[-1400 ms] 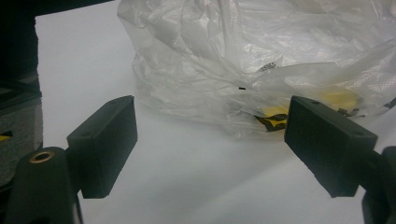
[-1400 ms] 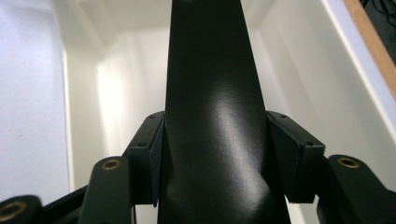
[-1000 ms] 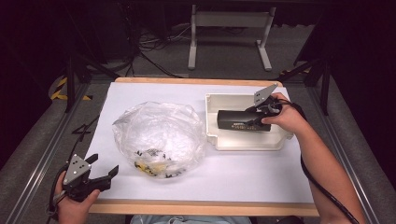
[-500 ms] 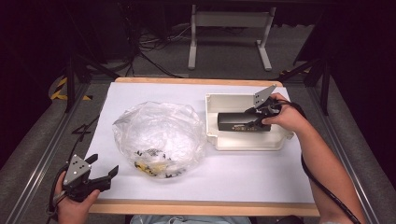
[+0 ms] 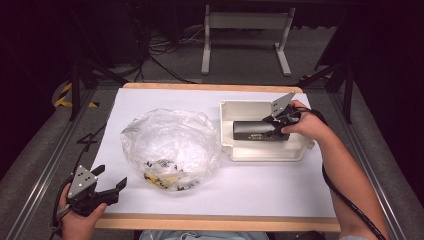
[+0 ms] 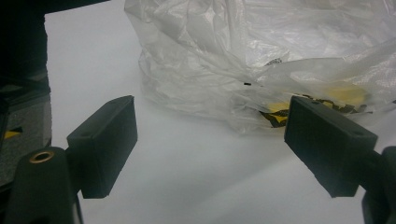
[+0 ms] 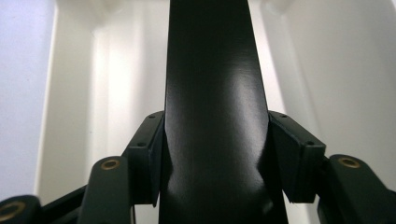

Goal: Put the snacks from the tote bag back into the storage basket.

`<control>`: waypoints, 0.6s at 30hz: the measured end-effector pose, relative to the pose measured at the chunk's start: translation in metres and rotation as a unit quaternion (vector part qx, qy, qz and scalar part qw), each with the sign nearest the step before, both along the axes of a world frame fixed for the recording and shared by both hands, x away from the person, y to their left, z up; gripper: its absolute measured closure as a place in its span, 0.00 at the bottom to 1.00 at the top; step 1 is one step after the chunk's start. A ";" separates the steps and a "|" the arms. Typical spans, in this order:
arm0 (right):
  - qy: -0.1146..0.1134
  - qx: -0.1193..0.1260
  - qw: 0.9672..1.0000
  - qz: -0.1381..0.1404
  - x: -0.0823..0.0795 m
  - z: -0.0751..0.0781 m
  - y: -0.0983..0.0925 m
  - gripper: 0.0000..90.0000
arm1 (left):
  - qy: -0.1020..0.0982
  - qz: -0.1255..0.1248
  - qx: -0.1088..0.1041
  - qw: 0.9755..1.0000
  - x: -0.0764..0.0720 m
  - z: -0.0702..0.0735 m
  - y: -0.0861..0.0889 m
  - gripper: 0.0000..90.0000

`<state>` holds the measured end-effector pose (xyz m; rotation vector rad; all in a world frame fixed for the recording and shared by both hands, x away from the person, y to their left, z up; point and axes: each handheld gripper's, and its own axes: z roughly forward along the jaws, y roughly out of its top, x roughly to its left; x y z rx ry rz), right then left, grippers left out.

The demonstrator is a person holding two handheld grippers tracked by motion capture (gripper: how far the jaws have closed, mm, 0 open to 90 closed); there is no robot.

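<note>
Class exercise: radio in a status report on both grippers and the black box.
Right gripper shut on black box, inside white tray. Left gripper open, empty, near plastic bag. Nothing blocking.

A long, glossy black rectangular box (image 5: 260,131) with small yellowish print along its side lies lengthwise inside a shallow white plastic tray (image 5: 227,145), its far end raised slightly. The tray sits near the tabletop's far right corner. In the right gripper view the box (image 7: 212,116) runs straight away between white walls.
</note>
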<state>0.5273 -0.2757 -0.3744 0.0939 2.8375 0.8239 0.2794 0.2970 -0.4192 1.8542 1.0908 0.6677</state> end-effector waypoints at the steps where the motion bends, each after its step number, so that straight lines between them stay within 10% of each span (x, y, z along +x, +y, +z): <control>1: 0.002 -0.001 1.000 0.002 0.000 0.000 0.000 0.48 | 0.000 -0.001 0.000 1.000 0.000 0.000 0.000 0.20; 18: 0.016 -0.022 1.000 0.000 0.000 -0.010 0.001 0.46 | 0.000 -0.003 0.003 1.000 0.002 0.000 -0.001 0.20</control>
